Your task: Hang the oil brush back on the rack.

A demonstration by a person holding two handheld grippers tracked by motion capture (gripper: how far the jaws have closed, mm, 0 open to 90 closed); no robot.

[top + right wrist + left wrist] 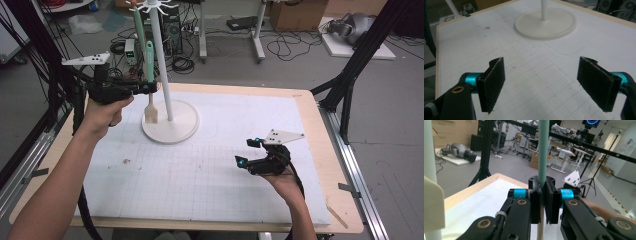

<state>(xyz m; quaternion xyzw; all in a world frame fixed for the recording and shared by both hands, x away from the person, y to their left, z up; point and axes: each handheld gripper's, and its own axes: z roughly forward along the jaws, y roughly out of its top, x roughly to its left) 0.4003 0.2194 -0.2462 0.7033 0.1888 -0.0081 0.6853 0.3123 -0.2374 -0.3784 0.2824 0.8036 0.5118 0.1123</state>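
A brush with a teal handle (149, 57), a wooden neck and a cream head (151, 115) hangs upright beside the white stand's pole (163, 65). Its head is just over the stand's round base (175, 127). My left gripper (149, 88) is shut on the lower end of the handle. In the left gripper view the handle (542, 150) rises straight up from between the pressed pads of my left gripper (543, 202). My right gripper (247, 152) rests low over the white mat at the right, open and holding nothing. In its own view, my right gripper (549, 85) points toward the base (546, 23).
A second green utensil (139, 25) hangs from the hooks at the top of the stand. The white gridded mat (210, 170) covers most of the wooden table (320, 150). Black frame legs stand at both sides, and cables and boxes lie on the floor beyond.
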